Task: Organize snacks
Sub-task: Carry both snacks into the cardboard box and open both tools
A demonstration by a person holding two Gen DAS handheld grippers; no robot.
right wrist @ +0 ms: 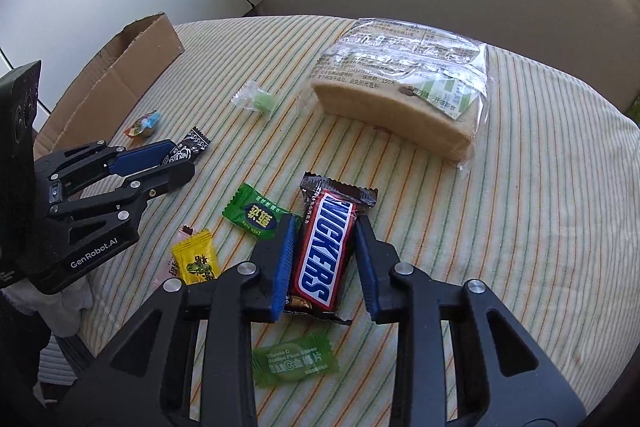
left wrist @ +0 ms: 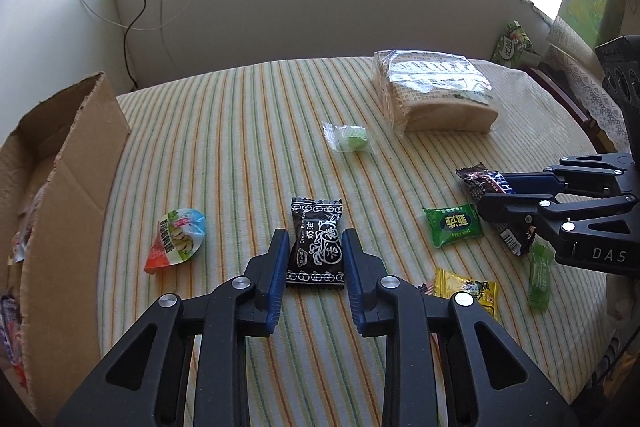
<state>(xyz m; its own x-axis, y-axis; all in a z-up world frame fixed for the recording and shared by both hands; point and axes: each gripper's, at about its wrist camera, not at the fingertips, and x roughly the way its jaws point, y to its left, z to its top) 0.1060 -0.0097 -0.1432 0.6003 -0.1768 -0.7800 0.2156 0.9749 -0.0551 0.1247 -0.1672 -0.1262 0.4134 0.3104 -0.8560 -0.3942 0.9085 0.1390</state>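
Observation:
A black candy packet [left wrist: 316, 247] with white print lies on the striped tablecloth [left wrist: 240, 147]. My left gripper [left wrist: 316, 233] has its blue pads against both long sides of it. In the right wrist view the same left gripper [right wrist: 182, 159] shows at the left with the black packet [right wrist: 194, 143] sticking out past its tips. A Snickers bar [right wrist: 324, 251] lies lengthwise between the pads of my right gripper [right wrist: 326, 223], which touch both its sides. From the left wrist view, the right gripper [left wrist: 490, 193] reaches in from the right over the bar [left wrist: 476, 183].
An open cardboard box [left wrist: 72, 163] holding wrapped snacks stands at the left edge. A bagged loaf [left wrist: 432, 91] lies at the back. Loose on the cloth: a clear-wrapped green sweet [left wrist: 350, 141], a jelly cup [left wrist: 178, 239], a green packet [right wrist: 258, 217], a yellow packet [right wrist: 196, 259], a green tablet packet [right wrist: 296, 363].

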